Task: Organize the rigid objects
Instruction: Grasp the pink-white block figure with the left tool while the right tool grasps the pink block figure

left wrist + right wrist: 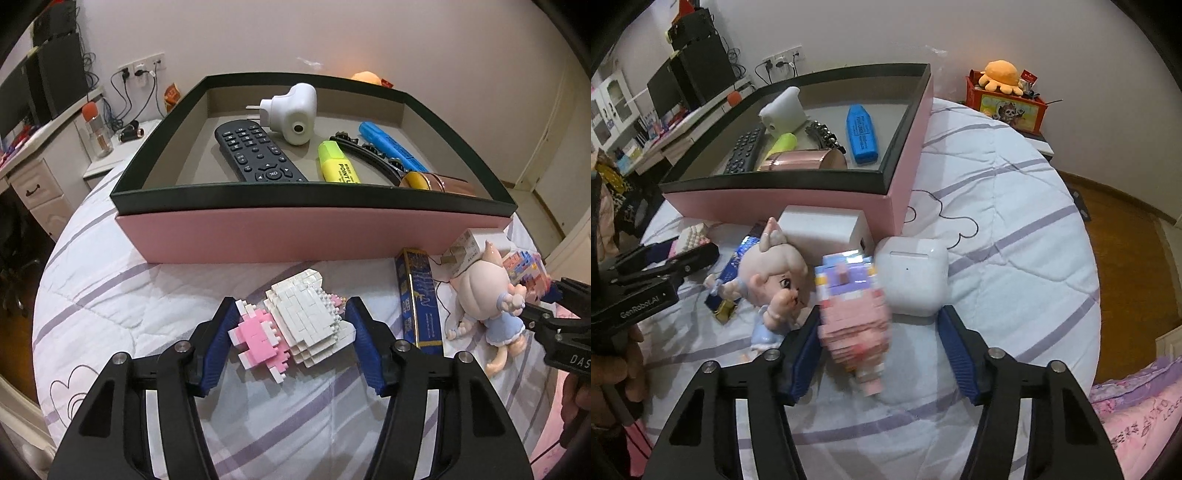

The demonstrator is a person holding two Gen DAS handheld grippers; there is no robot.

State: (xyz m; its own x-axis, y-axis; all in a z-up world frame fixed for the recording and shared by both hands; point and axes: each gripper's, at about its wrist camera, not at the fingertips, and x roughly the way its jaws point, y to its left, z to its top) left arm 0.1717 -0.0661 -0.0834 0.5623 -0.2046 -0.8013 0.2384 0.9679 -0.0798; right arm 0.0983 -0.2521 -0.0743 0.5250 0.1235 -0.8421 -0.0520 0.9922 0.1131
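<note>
My left gripper (291, 314) is open around a white and pink brick figure (295, 319) lying on the bed; the pads stand beside it, apart. My right gripper (879, 325) is open around a pink and purple brick figure (853, 306), blurred, with the left pad close to it. A doll (775, 280) lies left of it and a white earbud case (912, 277) right of it. The pink box with a dark rim (310, 206) holds a remote (255, 151), a white plug device (295, 110), yellow (338, 166) and blue (391, 146) highlighters and a copper tube (436, 182).
A blue carton (419, 299), a white charger (465, 251) and a white box (823, 225) lie on the striped bedcover near the pink box. A desk with monitors stands at the left. A red box with an orange plush (1001, 77) sits at the back right.
</note>
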